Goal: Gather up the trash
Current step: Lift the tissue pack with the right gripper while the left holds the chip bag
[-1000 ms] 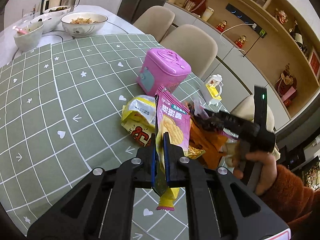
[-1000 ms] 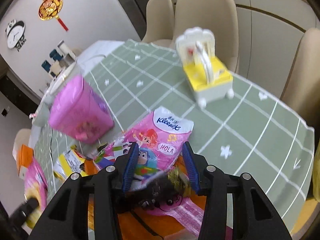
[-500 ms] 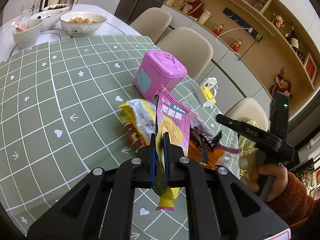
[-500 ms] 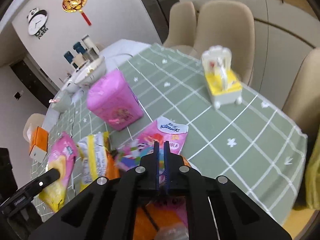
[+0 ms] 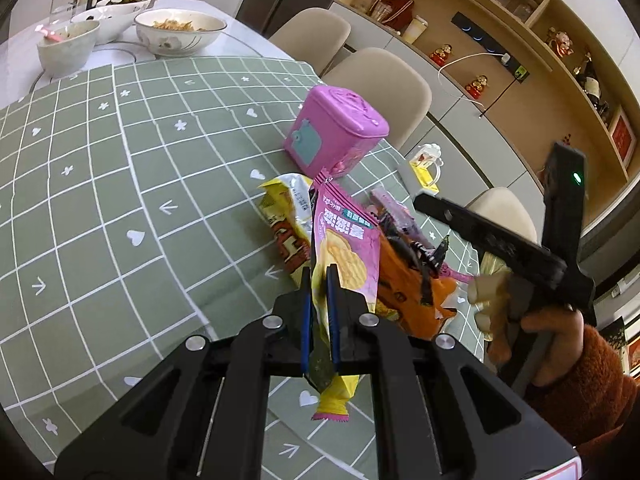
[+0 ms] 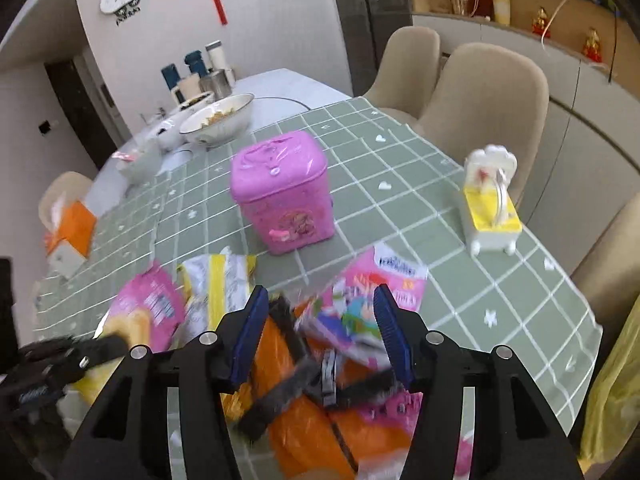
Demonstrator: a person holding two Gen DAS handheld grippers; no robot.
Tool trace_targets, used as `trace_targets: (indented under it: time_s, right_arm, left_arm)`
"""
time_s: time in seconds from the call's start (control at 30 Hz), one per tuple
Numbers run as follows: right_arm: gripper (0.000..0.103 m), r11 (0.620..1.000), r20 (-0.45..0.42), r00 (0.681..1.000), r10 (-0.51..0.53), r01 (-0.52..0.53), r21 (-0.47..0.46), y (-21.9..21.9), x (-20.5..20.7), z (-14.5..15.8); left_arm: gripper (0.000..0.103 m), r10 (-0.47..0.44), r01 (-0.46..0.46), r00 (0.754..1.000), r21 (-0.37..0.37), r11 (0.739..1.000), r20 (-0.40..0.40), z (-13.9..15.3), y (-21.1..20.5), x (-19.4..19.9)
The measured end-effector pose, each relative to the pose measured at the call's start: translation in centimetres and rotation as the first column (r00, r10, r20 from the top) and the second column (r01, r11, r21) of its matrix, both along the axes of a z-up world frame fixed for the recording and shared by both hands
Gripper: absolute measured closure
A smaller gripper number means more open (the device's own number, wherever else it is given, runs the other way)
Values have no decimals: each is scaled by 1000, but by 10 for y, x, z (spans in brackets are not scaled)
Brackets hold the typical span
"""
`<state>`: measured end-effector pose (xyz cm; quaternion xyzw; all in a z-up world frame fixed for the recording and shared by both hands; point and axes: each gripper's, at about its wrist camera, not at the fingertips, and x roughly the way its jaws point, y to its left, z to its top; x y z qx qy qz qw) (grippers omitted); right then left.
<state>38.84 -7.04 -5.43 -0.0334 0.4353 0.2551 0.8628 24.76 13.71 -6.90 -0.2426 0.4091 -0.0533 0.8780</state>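
My left gripper is shut on a pink and yellow snack packet and holds it upright above the green checked tablecloth. Beside it lie a yellow wrapper, an orange wrapper and a pink tissue pack. My right gripper is open above the pile, with the orange wrapper and blurred dark trash under its jaws. It also shows in the left wrist view, held at the right. The pink snack packet shows at the left of the right wrist view.
A pink tin box stands behind the pile. A yellow and white toy stands near the table's right edge. Bowls and cups stand at the far end. Beige chairs line the far side. An orange box lies at the left.
My right gripper has opened and lifted back from the pile, and the trash it pinched has dropped. My left gripper still holds the pink packet, shifted slightly.
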Motion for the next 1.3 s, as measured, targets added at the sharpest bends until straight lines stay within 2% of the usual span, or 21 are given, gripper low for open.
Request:
trace_targets:
  time_s: [0.13,0.23,0.3,0.53,0.8,0.87,0.97,1.1,1.13,1.17,1.2,1.3]
  right_arm:
    - [51,984,3,987,-161,161,-76,-3,27,-6]
    - [51,972,-107,966,-233,231,-33,-17,42,-16]
    - [51,969,-150,957,-248,247,-31,-18,43,-25]
    - [51,962,-194,942,-273,260,-87,-4,36,-56]
    - [49,964,-213,941,-263,264,-25,-13,33,-65]
    - [44,974,-202,953,-224,225,-18,-14,31,-67]
    - [43,988,-151,981,-126,110,-106,-3,27,-67]
    - [43,992,-170,978,-120,110,-67,-5,37,-66]
    - [54,992,-159,981,-111,100,-76,-3,39,-66]
    - [75,991,-141,986,-94,79,-103,0,39,-66]
    - [84,991,-141,987,-70,53,-119,2,39,-65]
    - [91,995,-138,988,-62,50,-90,-3,36,-54]
  left_arm:
    - [97,14,-14,1000,-13,1000,-6,-3,5,0]
    - [97,15,-15,1000,-22,1000,-4,-5,8,1]
    - [97,20,-20,1000,-31,999,-14,-10,11,3]
    - [97,22,-24,999,-46,999,-34,-19,18,6]
    - [97,22,-25,999,-67,997,-44,-28,23,10]
    - [97,19,-22,999,-69,997,-43,-29,22,11]
    - [97,18,-22,999,-73,997,-46,-30,22,12]
    - [97,18,-22,999,-75,997,-47,-30,22,13]
    - [97,18,-21,999,-75,997,-46,-29,22,14]
    - [97,18,-21,999,-73,997,-43,-28,22,14]
    - [97,18,-21,999,-69,997,-41,-27,21,13]
    - [97,14,-16,999,-60,998,-29,-22,19,13]
